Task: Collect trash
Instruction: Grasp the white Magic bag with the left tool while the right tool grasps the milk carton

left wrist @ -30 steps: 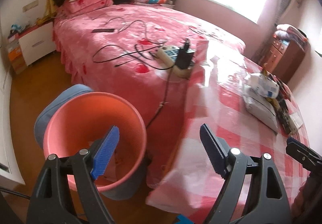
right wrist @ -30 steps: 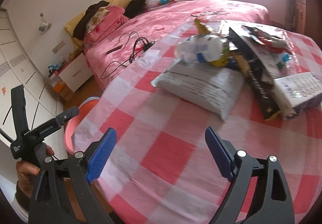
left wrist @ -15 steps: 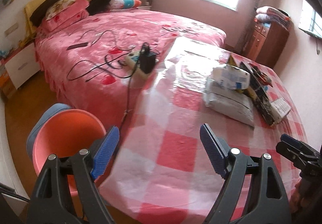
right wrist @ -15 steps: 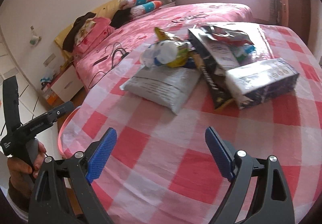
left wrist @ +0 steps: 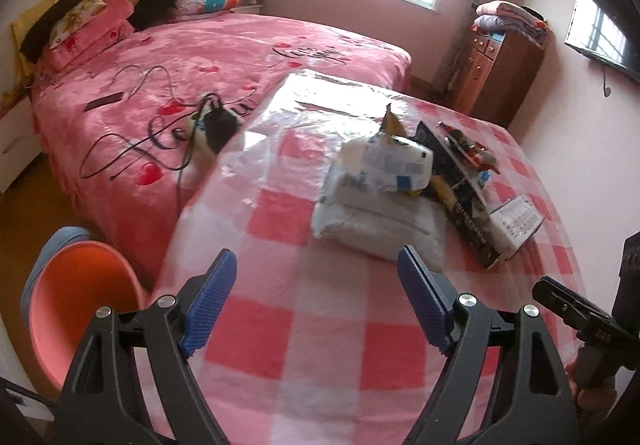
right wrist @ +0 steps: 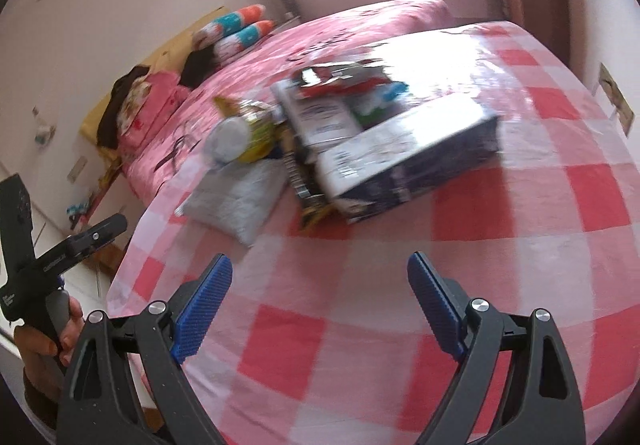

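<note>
We're holding left gripper [left wrist: 316, 299] & right gripper [right wrist: 320, 303] w/ jaws wide, nothing between, over the checked table [left wrist: 320, 329]. Trash pile [left wrist: 400, 181] is sitting mid-table; bin [left wrist: 80, 309] is standing on floor beside.

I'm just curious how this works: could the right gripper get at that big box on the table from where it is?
Probably yes. The right gripper is open and empty, pointed at the box, with only bare checked tablecloth between them. It would need to move forward first.
</note>
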`<state>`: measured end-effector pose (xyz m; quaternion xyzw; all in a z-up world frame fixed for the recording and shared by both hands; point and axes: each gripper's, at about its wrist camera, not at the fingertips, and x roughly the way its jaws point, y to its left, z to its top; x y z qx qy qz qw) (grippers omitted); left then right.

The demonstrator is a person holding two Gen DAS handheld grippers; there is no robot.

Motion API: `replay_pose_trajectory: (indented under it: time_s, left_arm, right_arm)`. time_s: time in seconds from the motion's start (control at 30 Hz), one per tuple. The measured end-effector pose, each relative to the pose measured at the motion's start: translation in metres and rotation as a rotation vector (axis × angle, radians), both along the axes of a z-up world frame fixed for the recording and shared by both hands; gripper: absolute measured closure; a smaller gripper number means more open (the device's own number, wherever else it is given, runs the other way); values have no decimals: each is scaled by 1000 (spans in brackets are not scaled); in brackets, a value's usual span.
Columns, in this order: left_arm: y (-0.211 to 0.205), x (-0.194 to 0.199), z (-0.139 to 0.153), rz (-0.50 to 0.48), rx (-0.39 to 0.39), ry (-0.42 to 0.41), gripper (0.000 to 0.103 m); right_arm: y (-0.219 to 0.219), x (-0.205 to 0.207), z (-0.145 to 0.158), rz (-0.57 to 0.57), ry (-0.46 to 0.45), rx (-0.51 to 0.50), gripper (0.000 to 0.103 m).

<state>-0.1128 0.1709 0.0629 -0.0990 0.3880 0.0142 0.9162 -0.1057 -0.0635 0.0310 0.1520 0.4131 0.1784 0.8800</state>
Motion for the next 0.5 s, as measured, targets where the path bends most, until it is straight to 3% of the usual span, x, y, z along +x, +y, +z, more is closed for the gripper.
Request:
replay_pose_trajectory:
  time_s: [0.23, 0.5]
  left_arm:
    - [-14, 46, 2, -46, -72, 1, 20]
    - [-13, 89, -18, -25, -335, 72, 20]
  right_arm:
    - [-39, 22, -5, -91, 40, 67, 14]
    - [-60, 44, -5, -111, 73, 169, 14]
